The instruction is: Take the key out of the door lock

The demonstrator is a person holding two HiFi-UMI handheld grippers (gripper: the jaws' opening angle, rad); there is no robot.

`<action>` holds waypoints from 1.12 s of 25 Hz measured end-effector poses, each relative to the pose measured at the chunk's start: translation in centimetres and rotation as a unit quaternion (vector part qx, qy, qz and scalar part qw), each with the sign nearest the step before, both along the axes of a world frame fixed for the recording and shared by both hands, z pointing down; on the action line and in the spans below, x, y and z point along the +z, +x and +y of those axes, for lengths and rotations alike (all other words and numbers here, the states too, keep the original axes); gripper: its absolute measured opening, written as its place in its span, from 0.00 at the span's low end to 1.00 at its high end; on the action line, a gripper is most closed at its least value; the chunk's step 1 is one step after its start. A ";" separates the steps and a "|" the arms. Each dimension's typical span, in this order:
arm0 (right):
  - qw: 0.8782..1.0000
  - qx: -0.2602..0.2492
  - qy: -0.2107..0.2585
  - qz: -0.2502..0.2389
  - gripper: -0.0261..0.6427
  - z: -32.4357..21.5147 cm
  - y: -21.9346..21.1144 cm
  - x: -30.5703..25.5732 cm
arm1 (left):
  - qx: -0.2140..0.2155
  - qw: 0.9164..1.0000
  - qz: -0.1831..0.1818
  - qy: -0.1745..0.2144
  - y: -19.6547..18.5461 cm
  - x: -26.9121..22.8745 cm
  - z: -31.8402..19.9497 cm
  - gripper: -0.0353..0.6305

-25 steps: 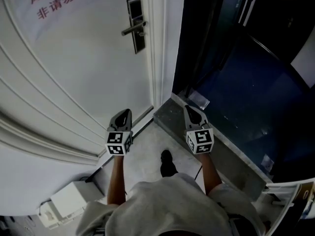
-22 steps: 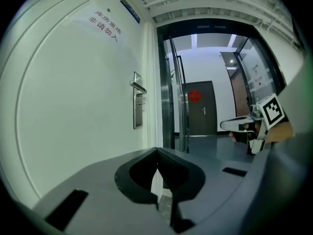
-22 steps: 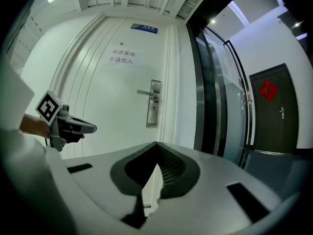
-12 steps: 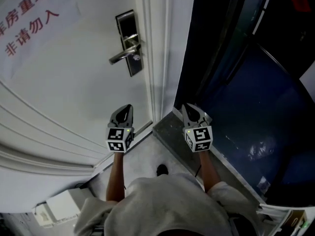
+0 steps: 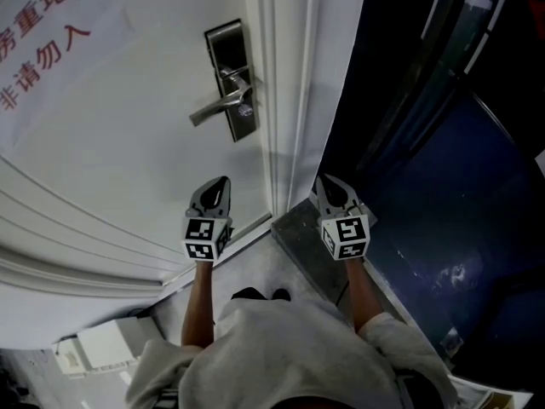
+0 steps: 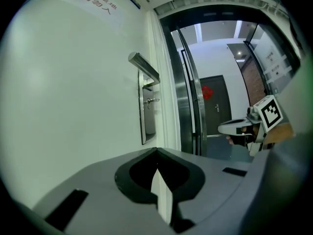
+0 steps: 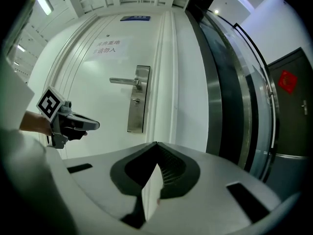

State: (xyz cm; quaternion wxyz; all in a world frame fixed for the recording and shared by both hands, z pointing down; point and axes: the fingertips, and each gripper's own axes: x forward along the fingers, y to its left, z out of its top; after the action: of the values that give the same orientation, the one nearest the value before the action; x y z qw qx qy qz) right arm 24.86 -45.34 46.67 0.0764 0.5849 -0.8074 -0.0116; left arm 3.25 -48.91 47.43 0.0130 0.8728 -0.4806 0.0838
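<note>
A white door [image 5: 128, 160] carries a steel lock plate [image 5: 232, 77] with a lever handle [image 5: 215, 106]. A small key [image 5: 245, 109] sticks out of the plate just under the lever. My left gripper [image 5: 223, 181] hangs shut and empty well below the lock. To its right, my right gripper [image 5: 324, 181] is level with it in front of the door frame, also shut and empty. In the left gripper view the key [image 6: 152, 101] juts from the plate beyond my shut left gripper [image 6: 157, 150]. The right gripper view shows the key [image 7: 136, 101] ahead of my right gripper [image 7: 156, 144].
Red lettering [image 5: 38, 37] marks the door's upper left. A dark glass wall [image 5: 426, 143] stands right of the white door frame [image 5: 294, 100]. A stone threshold [image 5: 311, 250] lies below it. A white box [image 5: 102, 343] sits on the floor at lower left.
The lock plate and key have come nearer and lower in the head view. Both grippers have moved toward the door, staying side by side and shut.
</note>
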 end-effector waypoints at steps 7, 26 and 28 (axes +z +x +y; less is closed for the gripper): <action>1.000 0.000 -0.004 0.001 0.07 -0.4 -0.3 0.6 | -0.009 1.000 0.003 -0.002 -0.9 0.3 -0.5 0.08; 0.999 -0.045 0.014 0.018 0.07 -2.7 -6.1 -1.2 | -0.071 0.997 0.005 0.001 -8.7 -0.2 0.8 0.08; 0.998 -0.059 0.018 0.021 0.07 -3.2 -7.5 -1.4 | -0.083 0.997 0.007 0.002 -10.0 -0.3 1.1 0.08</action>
State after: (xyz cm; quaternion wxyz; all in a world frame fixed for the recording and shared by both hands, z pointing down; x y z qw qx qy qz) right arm 17.40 -48.52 45.24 0.0820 0.5373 -0.8383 -0.0428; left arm -6.80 -47.79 47.11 0.0216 0.8306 -0.5513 0.0756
